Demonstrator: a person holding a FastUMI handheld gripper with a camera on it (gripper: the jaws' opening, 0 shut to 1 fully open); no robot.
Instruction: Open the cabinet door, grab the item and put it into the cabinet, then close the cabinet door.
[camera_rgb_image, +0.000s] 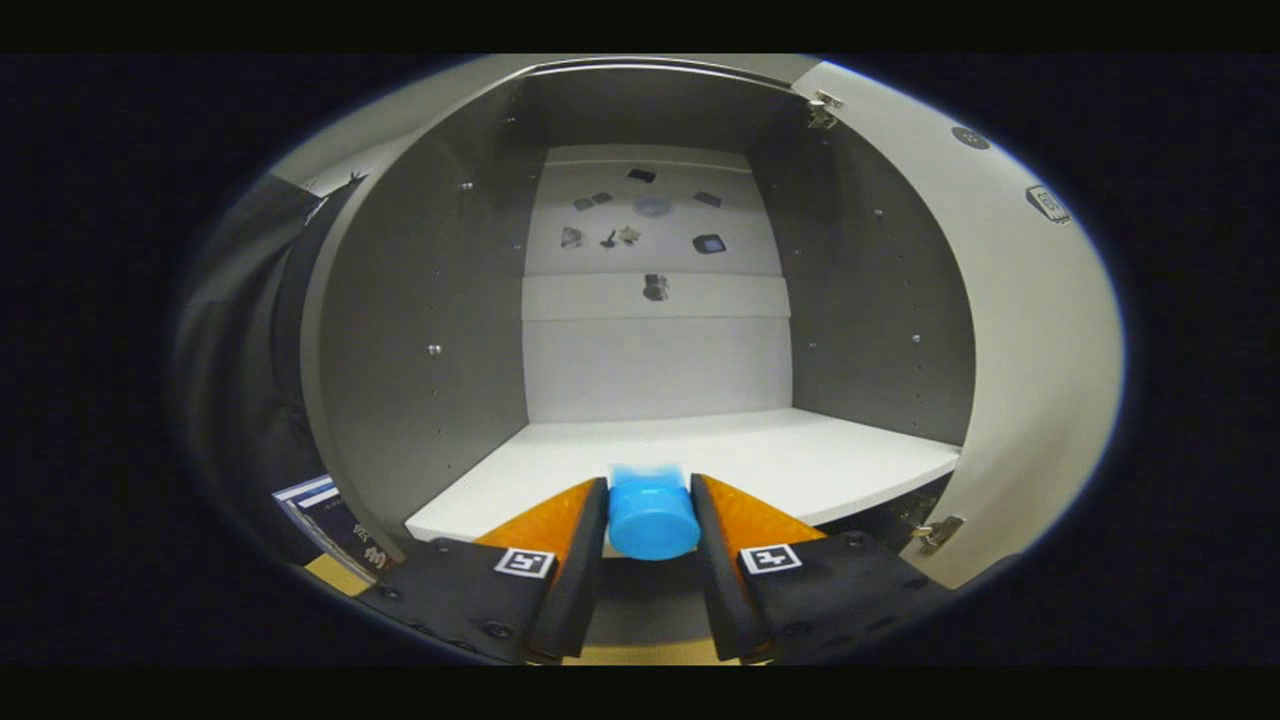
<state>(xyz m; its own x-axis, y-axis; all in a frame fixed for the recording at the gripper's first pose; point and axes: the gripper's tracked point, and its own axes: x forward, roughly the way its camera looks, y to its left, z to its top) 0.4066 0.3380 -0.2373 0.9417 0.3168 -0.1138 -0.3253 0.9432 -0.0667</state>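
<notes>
A blue cylindrical item (652, 515) sits between my two fingers, and both press on its sides, so my gripper (650, 492) is shut on it. It hangs at the front edge of the white shelf (800, 465) inside the open cabinet (430, 330). The cabinet door (1020, 330) stands swung open to the right of the fingers. The cabinet's grey side walls and pale back panel lie beyond the item.
Several small stickers or marks dot the back panel (650, 220). Metal hinges (935, 533) show on the door side, low and high. To the left of the cabinet hangs dark cloth, with a box (335, 525) low beside it. A tan surface lies under the fingers.
</notes>
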